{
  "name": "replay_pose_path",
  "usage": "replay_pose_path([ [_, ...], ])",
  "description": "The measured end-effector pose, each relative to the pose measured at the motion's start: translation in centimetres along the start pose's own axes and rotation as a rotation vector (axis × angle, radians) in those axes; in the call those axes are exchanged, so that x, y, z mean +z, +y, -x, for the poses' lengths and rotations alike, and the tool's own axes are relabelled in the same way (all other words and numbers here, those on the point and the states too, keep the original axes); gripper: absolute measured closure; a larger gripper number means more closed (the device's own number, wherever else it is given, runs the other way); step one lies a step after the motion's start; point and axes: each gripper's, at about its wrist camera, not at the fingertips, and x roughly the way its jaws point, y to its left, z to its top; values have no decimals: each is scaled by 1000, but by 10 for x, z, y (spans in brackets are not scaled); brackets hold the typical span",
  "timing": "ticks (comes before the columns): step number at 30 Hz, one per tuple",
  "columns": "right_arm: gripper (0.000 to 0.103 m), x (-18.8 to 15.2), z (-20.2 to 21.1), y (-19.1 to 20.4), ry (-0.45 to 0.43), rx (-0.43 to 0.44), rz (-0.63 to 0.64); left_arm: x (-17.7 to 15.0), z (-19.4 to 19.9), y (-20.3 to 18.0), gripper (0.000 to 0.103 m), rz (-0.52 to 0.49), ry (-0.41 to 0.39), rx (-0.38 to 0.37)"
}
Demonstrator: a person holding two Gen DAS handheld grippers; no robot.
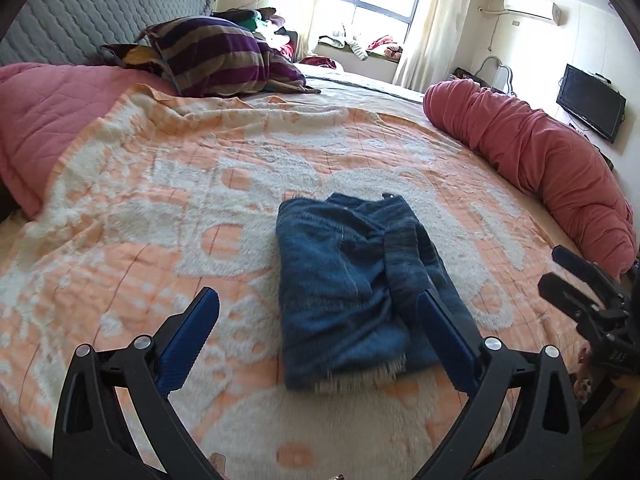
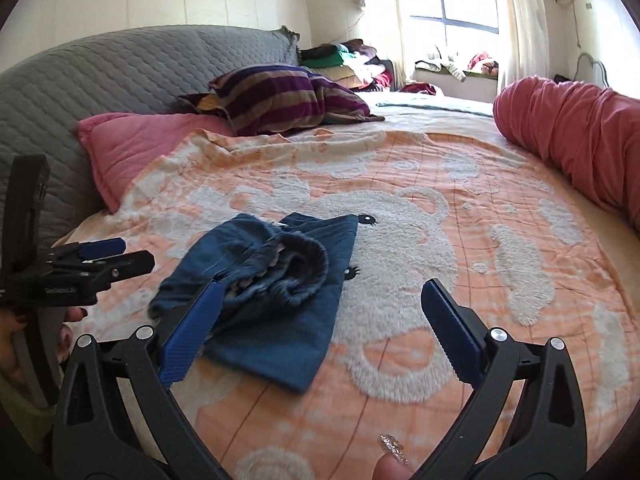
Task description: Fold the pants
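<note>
The blue denim pants [image 1: 340, 280] lie folded into a compact bundle on the orange-and-white blanket [image 1: 160, 200], with a frayed hem at the near edge. My left gripper [image 1: 316, 296] hovers above the bundle's near side, open, nothing between its blue pads. In the right wrist view the pants [image 2: 272, 280] lie left of centre, their waistband bunched on top. My right gripper [image 2: 323, 285] hangs open over their right edge, holding nothing. Each gripper shows in the other's view: the right gripper [image 1: 551, 266] at the far right, the left gripper [image 2: 136, 253] at the far left.
A rolled red quilt [image 1: 540, 160] lines the bed's right edge. A striped pillow [image 1: 224, 56] and a pink pillow [image 1: 40, 112] lie by the grey headboard [image 1: 92, 12]. A television [image 1: 590, 102] stands beyond the quilt. A person's fingertip [image 2: 394, 450] shows at the bottom.
</note>
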Motion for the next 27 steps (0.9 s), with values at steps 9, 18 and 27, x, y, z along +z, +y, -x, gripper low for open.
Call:
replay_pose_path([
  [9, 9, -34, 18, 10, 71, -21, -21, -51, 13, 5, 5, 78, 73, -17],
  [18, 9, -57, 12, 7, 133, -49, -35, -68, 14, 0, 5, 47, 98, 19],
  [27, 9, -57, 13, 7, 127, -48, -39, -71, 14, -1, 5, 40, 104, 34],
])
